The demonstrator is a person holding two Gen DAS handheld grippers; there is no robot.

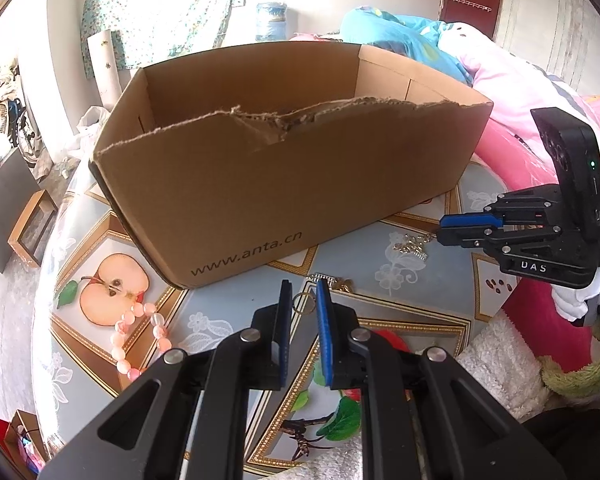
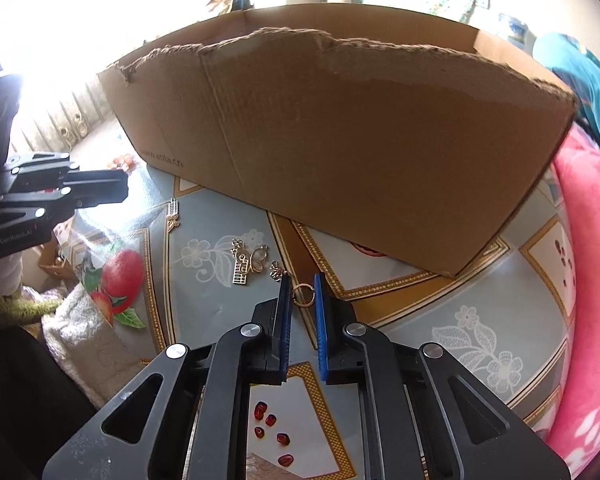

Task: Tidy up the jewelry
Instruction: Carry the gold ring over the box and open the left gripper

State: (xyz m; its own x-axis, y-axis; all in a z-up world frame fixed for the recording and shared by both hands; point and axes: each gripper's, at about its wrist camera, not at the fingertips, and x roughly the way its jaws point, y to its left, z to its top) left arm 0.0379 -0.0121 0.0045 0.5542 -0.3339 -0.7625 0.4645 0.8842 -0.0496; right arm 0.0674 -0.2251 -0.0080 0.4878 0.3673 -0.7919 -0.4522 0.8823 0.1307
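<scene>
An open cardboard box [image 1: 260,184] [image 2: 360,140] with a torn rim stands on the patterned tablecloth. My left gripper [image 1: 304,282] is shut on a small gold ring [image 1: 303,313], which sits upright between its blue pads just in front of the box. My right gripper [image 2: 302,276] holds a matching gold ring [image 2: 302,304] the same way. From the left wrist view, the right gripper [image 1: 440,229] points in from the right, close to loose gold charms [image 1: 410,246]. The left gripper [image 2: 126,188] shows at the left of the right wrist view.
A pink bead bracelet [image 1: 140,332] lies on the left by the apple print. A butterfly pendant [image 2: 252,260], a small charm [image 2: 276,270] and a bar earring [image 2: 174,216] lie on the cloth. Pink bedding [image 1: 512,80] borders the table on the right. A white-gloved hand [image 1: 576,300] holds the right tool.
</scene>
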